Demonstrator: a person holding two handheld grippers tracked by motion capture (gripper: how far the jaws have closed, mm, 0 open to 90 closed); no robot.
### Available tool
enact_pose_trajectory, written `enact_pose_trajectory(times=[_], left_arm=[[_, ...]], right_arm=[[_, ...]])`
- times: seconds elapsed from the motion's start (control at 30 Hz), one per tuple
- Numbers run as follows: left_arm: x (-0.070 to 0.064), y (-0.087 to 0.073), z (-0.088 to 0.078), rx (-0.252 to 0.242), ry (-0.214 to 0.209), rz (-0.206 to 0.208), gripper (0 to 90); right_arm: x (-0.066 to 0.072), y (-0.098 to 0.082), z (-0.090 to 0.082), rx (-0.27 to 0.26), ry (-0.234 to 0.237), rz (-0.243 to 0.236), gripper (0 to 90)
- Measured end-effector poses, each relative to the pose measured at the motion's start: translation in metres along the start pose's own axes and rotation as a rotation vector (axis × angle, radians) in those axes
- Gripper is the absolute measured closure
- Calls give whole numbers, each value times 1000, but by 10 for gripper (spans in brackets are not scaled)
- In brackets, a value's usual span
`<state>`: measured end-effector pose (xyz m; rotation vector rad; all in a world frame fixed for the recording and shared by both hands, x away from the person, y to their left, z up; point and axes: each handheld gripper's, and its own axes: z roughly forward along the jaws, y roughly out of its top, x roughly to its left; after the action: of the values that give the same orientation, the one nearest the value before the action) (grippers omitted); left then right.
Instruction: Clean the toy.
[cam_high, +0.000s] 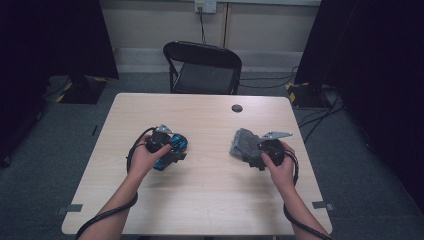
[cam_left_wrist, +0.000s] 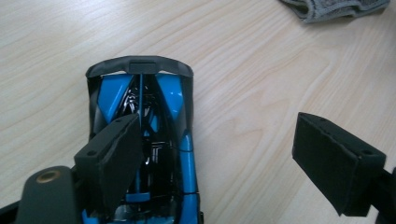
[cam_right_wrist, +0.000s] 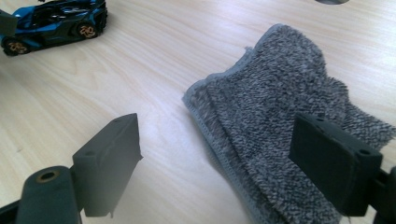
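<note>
The blue toy car (cam_left_wrist: 140, 140) sits on its wheels on the table (cam_high: 210, 190), and the grey cloth (cam_right_wrist: 280, 130) lies folded well to its right — likely for wiping the car. The left tool (cam_left_wrist: 224, 158) hangs over the car, jaws wide, one pad above its roof, nothing gripped. The right tool (cam_right_wrist: 229, 168) stands open too, straddling the cloth's near edge — not yet pinching it.

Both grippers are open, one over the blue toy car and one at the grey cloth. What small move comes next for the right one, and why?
Probably slide the right gripper forward so the folded edge of the grey cloth sits between its jaws, then close. The jaws stand wide open and nothing is pinched; one jaw is over bare table, the other over the cloth. The left gripper is open at the blue toy car.
</note>
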<state>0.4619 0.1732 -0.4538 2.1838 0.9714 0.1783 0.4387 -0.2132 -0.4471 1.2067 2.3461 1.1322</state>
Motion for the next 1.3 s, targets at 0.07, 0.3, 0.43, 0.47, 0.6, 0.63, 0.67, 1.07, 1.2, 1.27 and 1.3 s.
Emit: enact_pose_trajectory(times=[0.07,0.3,0.43,0.47,0.6,0.63,0.67,1.07,1.2,1.27,1.3], left_arm=[[-2,-1,0,-2,-9,1,160],[-8,-5,-2,3,-44,15,161],[-11,-8,-2,-4,-50,25,161],[-12,-9,-2,-7,-52,27,161],[-15,-10,-2,-22,-59,20,161],[-16,-10,-2,-26,-60,22,161],[-17,-10,-3,-26,-63,26,161],[-29,-13,-4,-36,-91,34,161],[-31,-14,-6,-35,-95,36,161],[-33,-15,-7,-34,-97,39,161],[-33,-16,-7,-35,-97,41,161]], right_arm=[[2,-1,-1,4,4,-3,157],[5,-7,-2,14,27,-11,160],[7,-9,-3,12,37,-17,161],[8,-10,-3,7,42,-15,161],[12,-11,-4,4,51,-22,162],[13,-12,-5,5,54,-29,162],[14,-12,-5,10,58,-35,162],[30,-18,-5,30,82,-72,162],[33,-18,-6,23,89,-71,162],[35,-18,-7,19,94,-70,161],[36,-19,-7,20,94,-73,162]])
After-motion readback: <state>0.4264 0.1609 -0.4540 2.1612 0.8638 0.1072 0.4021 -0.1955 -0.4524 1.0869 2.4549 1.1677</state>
